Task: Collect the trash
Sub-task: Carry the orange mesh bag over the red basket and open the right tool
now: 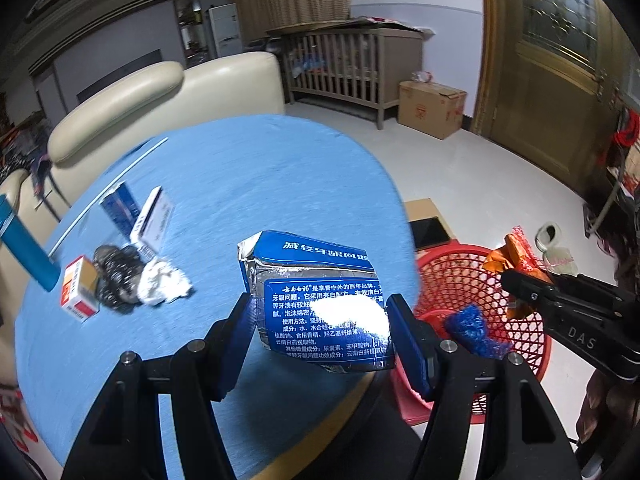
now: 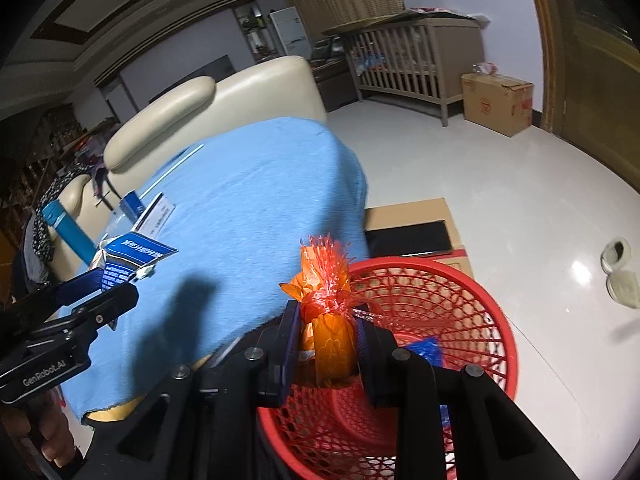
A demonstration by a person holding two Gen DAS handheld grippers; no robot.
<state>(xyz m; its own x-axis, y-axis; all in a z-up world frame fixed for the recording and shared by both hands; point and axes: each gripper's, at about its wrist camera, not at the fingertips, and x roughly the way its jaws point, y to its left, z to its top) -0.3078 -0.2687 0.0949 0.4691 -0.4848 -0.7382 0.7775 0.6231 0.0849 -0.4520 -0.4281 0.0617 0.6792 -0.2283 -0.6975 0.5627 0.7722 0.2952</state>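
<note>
My left gripper (image 1: 320,312) is shut on a crushed blue toothpaste box (image 1: 316,300) and holds it above the blue table's (image 1: 248,184) right edge; the box also shows in the right wrist view (image 2: 128,256). My right gripper (image 2: 326,332) is shut on an orange wrapper with red netting (image 2: 330,320) and holds it over the rim of the red basket (image 2: 480,292). The wrapper also shows in the left wrist view (image 1: 516,256), above the basket (image 1: 448,272). A crumpled blue wrapper (image 1: 472,328) lies inside the basket.
On the table's left lie a white crumpled paper (image 1: 164,284), a black crumpled bag (image 1: 116,276), a small orange-white box (image 1: 78,288), a white box (image 1: 152,220), a blue box (image 1: 120,204) and a blue bottle (image 1: 24,240). A cream sofa (image 1: 160,96) stands behind. Cardboard with a dark tablet (image 1: 430,230) lies on the floor.
</note>
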